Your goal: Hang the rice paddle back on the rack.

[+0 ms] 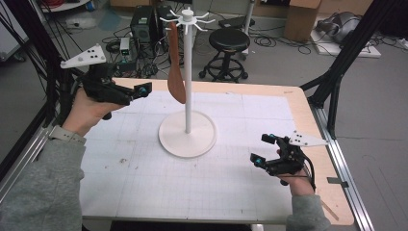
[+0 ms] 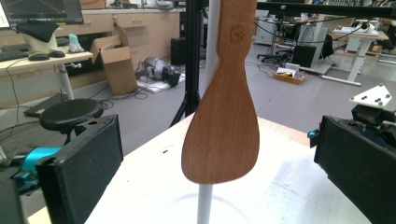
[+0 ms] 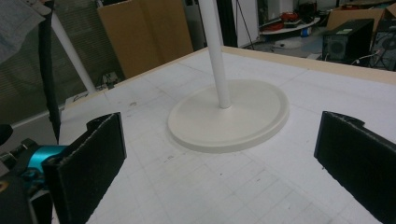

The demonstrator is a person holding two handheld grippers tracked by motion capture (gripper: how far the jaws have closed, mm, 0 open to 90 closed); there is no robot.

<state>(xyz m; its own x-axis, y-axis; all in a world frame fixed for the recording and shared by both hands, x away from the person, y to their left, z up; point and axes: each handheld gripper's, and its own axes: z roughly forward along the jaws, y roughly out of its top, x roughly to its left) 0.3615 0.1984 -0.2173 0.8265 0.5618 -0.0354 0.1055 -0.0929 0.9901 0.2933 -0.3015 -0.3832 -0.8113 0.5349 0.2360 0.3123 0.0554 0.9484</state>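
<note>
One brown wooden spatula hangs on one white pole stand, ahead of the left gripper, jaws wide apart, nothing between. Right gripper also spread, empty, facing the stand's base.

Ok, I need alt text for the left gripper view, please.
A flat brown wooden spatula hangs blade-down in front of a white stand pole, centred between the left gripper's two open black jaws, which do not touch it. Below lies the white gridded table.
</note>
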